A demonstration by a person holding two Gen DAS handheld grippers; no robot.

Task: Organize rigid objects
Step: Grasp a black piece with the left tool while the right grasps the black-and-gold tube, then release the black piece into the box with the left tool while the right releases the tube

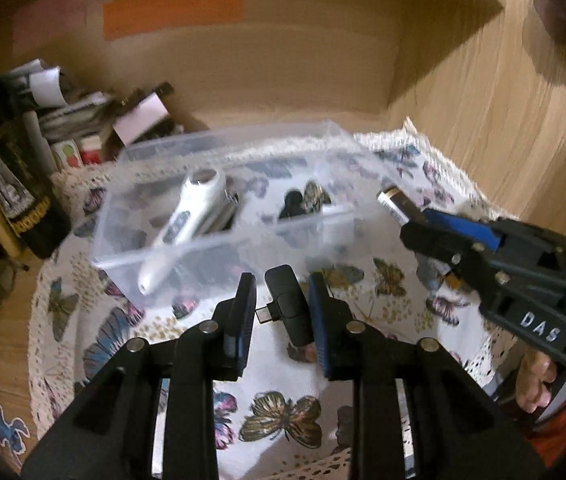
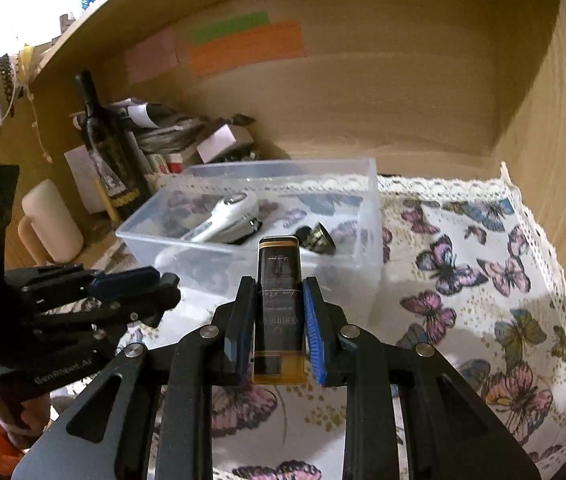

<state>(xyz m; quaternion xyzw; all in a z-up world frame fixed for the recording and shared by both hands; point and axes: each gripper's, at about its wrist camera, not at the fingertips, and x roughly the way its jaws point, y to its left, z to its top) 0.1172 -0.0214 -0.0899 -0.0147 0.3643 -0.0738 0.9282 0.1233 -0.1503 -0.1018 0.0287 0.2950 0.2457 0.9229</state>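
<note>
A clear plastic box (image 1: 219,240) (image 2: 369,216) stands on a butterfly cloth (image 1: 283,412) (image 2: 483,280). It holds a white handheld device (image 1: 187,216) (image 2: 223,220) and a small dark round object (image 1: 303,200) (image 2: 317,238). My left gripper (image 1: 281,304) has a small black USB-C dongle (image 1: 289,304) between its fingers, against the right pad. It shows at the left of the right wrist view (image 2: 163,280). My right gripper (image 2: 279,316) is shut on a black and gold lighter (image 2: 279,308) and holds it just before the box. It also shows in the left wrist view (image 1: 415,224).
A dark wine bottle (image 2: 111,156) (image 1: 23,184), a cream cylinder (image 2: 53,220), papers and small boxes (image 2: 187,132) crowd the back left of the wooden shelf. Coloured notes (image 2: 243,44) are stuck on the back wall. A wooden side wall (image 2: 563,160) stands at the right.
</note>
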